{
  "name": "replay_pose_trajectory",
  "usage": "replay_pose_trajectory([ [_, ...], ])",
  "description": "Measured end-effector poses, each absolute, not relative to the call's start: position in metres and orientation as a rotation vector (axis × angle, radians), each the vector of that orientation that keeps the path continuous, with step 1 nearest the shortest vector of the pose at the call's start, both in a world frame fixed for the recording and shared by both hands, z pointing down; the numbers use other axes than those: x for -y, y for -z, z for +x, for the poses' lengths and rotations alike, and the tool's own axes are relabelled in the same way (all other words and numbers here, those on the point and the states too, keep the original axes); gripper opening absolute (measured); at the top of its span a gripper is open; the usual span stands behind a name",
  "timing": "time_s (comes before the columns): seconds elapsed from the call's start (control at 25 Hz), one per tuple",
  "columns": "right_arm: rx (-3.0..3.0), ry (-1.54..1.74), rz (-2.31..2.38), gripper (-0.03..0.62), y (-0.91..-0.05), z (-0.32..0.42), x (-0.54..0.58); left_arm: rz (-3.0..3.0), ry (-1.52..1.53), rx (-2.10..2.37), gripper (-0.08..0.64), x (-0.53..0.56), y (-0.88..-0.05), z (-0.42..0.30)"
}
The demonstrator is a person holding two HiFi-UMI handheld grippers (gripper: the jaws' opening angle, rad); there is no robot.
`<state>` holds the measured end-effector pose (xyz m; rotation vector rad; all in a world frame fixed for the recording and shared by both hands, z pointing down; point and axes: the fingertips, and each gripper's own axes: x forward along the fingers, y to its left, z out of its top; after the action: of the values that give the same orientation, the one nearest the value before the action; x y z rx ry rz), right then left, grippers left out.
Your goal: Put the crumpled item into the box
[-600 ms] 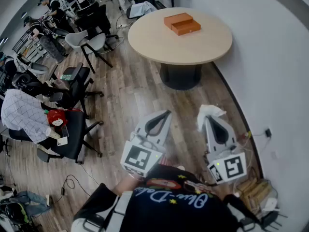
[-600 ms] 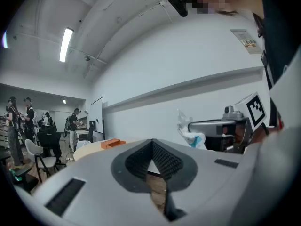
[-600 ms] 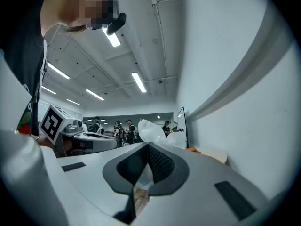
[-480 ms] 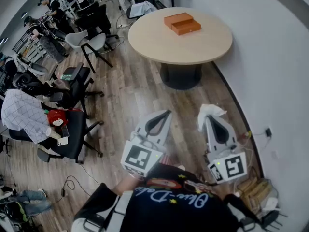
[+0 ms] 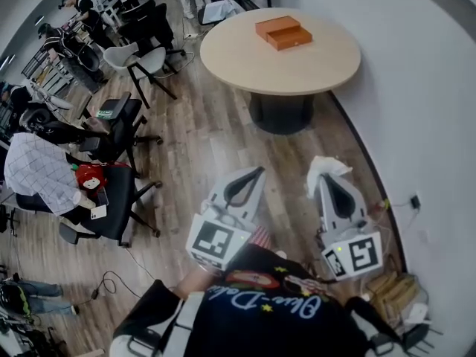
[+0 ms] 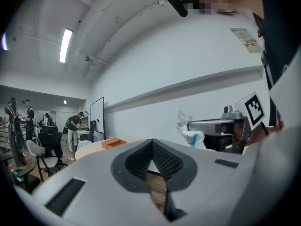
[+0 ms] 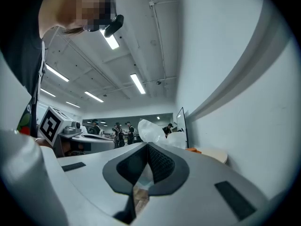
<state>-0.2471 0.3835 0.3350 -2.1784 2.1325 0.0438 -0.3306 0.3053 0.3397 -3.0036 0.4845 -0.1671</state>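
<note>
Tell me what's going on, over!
Left gripper shut, empty. Right gripper shut on crumpled white item. Orange box on round table ahead. Chairs off to the left.

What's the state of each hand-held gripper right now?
Left hand-held gripper: closed, nothing between its jaws.
Right hand-held gripper: closed on the crumpled white item.

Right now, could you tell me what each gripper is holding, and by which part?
The right gripper pinches the white crumpled item by its near edge, at the jaw tips; the left gripper is shut and empty.
</note>
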Motion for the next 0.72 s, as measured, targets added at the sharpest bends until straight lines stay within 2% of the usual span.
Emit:
replay_pose_trajectory([
  [0.72,-2.126,-0.033,-2.188,-0.002,-0.341,-0.236,-0.377,-3.020,0.171,-0.478,-0.008,-0.296,-0.347,-0.320],
])
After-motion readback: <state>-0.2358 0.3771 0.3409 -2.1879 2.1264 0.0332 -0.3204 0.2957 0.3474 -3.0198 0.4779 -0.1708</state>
